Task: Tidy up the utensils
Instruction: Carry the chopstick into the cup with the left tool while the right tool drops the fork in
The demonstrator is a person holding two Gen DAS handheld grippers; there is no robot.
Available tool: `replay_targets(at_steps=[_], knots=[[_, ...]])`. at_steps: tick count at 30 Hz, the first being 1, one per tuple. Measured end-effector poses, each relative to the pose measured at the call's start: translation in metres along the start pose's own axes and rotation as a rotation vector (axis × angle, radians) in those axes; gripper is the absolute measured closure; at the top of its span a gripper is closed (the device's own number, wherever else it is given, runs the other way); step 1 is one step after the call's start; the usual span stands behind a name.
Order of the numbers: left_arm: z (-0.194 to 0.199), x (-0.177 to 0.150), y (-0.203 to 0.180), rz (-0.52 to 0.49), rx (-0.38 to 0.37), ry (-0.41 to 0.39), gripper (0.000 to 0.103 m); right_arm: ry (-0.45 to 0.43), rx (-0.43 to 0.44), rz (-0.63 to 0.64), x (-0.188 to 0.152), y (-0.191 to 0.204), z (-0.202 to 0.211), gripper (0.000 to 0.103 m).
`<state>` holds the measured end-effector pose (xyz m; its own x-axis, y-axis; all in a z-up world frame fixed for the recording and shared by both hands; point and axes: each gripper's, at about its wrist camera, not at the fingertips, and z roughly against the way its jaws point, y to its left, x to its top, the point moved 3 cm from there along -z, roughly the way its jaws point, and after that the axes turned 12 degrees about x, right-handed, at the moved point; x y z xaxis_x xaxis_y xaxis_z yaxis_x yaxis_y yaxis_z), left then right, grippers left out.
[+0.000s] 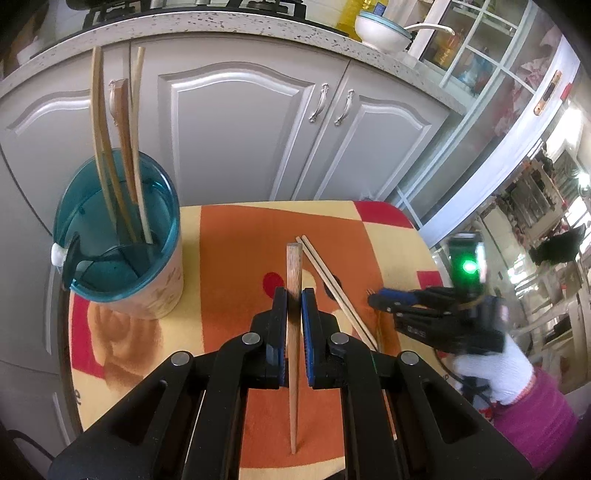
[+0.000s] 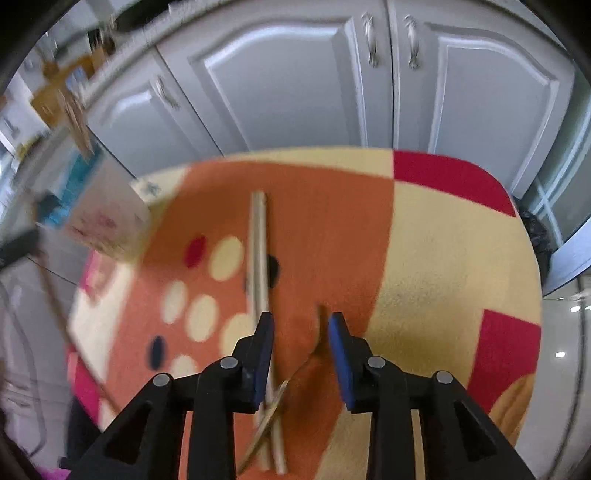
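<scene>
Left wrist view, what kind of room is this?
Most likely a home kitchen: grey cabinet doors under a speckled countertop, a white bowl on it, and a teal-rimmed utensil holder of chopsticks on the patterned table.

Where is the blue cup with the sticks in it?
In the left wrist view the blue cup stands at the table's far left corner, in front of the grey cabinets, left of the left gripper holding a chopstick.

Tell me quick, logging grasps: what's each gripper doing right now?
Left gripper: closed on a wooden chopstick.
Right gripper: open, holding nothing.
</scene>
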<state>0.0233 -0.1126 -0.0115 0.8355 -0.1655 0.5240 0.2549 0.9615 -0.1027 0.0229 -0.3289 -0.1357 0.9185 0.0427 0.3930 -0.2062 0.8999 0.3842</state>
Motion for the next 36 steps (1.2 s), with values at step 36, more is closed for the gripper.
replay_targets(at_steps=[36], knots=[[0.164, 0.073, 0.088, 0.055, 0.017, -0.233, 0.097, -0.357, 0.214, 0.300, 0.095, 0.155, 0.152, 0.101]])
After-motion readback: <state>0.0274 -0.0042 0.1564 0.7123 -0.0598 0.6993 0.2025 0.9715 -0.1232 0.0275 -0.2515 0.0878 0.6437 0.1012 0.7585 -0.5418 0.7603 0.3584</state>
